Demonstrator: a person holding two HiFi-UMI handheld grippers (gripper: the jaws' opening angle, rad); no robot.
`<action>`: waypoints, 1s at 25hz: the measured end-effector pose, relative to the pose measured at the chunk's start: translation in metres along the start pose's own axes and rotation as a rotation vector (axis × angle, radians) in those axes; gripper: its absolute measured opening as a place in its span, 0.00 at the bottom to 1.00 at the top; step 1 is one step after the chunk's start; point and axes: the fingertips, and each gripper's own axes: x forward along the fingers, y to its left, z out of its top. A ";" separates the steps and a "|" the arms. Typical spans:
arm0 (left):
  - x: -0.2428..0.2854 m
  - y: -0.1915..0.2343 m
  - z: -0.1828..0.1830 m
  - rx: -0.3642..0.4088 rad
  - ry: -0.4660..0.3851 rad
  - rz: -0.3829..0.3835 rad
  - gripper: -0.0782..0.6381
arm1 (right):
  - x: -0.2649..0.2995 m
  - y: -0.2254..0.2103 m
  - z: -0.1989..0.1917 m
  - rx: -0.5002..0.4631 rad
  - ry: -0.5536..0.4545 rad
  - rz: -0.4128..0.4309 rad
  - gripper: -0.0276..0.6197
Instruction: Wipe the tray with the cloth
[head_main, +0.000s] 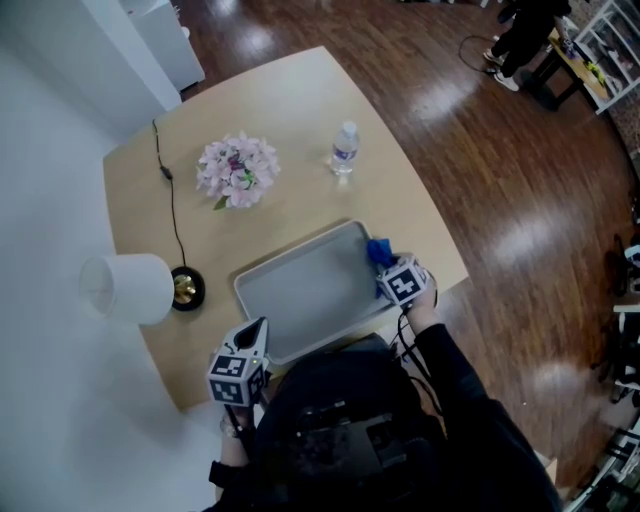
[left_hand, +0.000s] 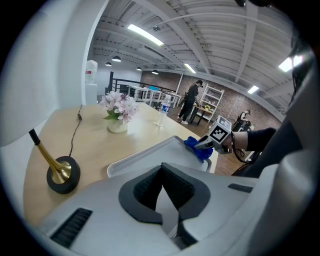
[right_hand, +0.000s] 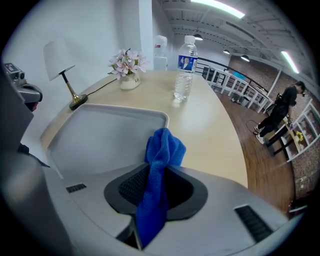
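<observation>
The grey tray lies near the table's front edge. My right gripper stands at its right end, pointing steeply down, shut on the blue cloth. In the right gripper view the cloth hangs from between the jaws of that gripper, its bunched end over the tray near the far right corner. My left gripper sits at the tray's near left edge. In the left gripper view, that gripper has its jaws drawn together on the tray's rim; the right gripper and cloth show beyond.
A lamp with a white shade and dark round base stands left of the tray, its cord running back. A vase of pink flowers and a water bottle stand farther back. Wooden floor lies right of the table.
</observation>
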 end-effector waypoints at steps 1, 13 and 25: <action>-0.001 0.000 -0.001 0.001 -0.002 -0.001 0.11 | -0.001 0.001 -0.005 0.004 0.003 0.001 0.18; -0.018 -0.002 -0.013 0.014 -0.036 -0.023 0.11 | -0.021 0.015 -0.062 0.050 0.054 -0.015 0.18; -0.034 -0.022 -0.049 0.058 -0.040 -0.121 0.11 | -0.055 0.033 -0.098 0.077 0.058 -0.062 0.18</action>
